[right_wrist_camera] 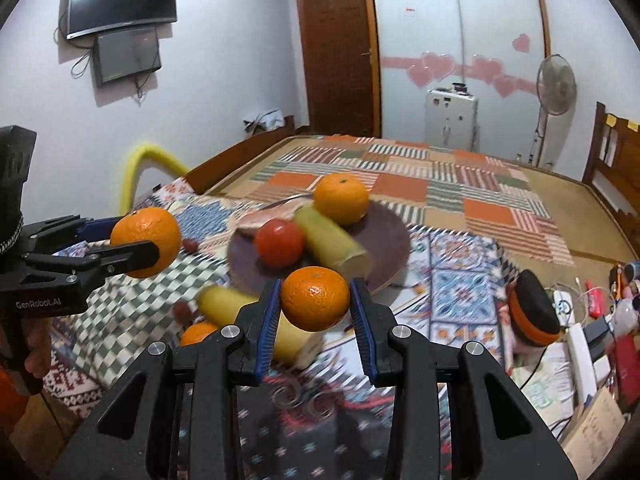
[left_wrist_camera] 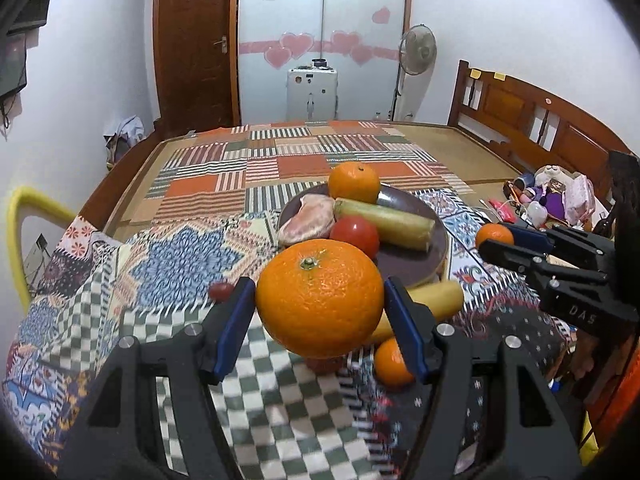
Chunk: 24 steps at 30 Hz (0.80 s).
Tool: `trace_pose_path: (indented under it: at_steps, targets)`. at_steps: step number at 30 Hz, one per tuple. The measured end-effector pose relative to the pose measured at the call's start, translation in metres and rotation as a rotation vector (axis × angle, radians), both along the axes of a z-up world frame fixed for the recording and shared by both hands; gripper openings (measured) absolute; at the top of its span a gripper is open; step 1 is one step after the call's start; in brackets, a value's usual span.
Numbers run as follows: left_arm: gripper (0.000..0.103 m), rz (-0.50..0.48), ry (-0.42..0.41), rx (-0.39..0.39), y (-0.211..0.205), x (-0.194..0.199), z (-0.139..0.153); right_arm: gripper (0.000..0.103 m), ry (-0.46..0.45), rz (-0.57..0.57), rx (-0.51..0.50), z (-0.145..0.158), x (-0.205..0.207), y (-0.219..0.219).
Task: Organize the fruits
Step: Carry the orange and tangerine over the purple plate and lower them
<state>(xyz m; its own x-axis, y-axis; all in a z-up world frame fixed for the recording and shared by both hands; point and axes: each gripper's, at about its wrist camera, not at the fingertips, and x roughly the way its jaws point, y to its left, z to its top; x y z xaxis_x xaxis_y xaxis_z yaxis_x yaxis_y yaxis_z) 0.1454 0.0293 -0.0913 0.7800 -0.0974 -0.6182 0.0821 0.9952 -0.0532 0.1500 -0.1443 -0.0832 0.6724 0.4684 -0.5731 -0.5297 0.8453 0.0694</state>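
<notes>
Both grippers grasp an orange each, held above the patterned cloth in front of the plate.

Left gripper (left_wrist_camera: 320,300): jaws clenched on the large orange (left_wrist_camera: 319,298), stem facing up, lifted off the cloth (left_wrist_camera: 180,256). Right gripper (right_wrist_camera: 315,300): jaws clenched on a smaller orange (right_wrist_camera: 315,298), also off the cloth. Beneath them on the cloth: a loose small orange (left_wrist_camera: 390,364), a yellow fruit piece (left_wrist_camera: 434,302), a red grape (left_wrist_camera: 221,291). Just beyond, the brown plate (left_wrist_camera: 404,262) holds a red tomato (left_wrist_camera: 354,236), a yellow-green cylindrical piece (left_wrist_camera: 386,222), a pinkish item (left_wrist_camera: 307,219) and, at its far edge, another orange (left_wrist_camera: 353,182). Plate and cloth lie on the bed (left_wrist_camera: 460,148); the wooden headboard (left_wrist_camera: 532,120) is on the right.
</notes>
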Motion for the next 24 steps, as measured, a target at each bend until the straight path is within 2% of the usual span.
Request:
trace_pose_path:
  at_steps: [8,19,24]
  targets:
    - [0.065,0.006,-0.001,0.012,-0.002,0.040,-0.003,0.032,-0.041,-0.020,-0.014,0.007,0.029,0.000]
    - [0.065,0.009,0.003,0.008,-0.007,0.085,-0.004,0.032,-0.047,0.013,-0.082,-0.002,0.056,0.015]
    - [0.065,0.004,0.011,-0.002,-0.012,0.100,-0.006,0.032,-0.040,0.017,-0.078,-0.003,0.066,0.014]
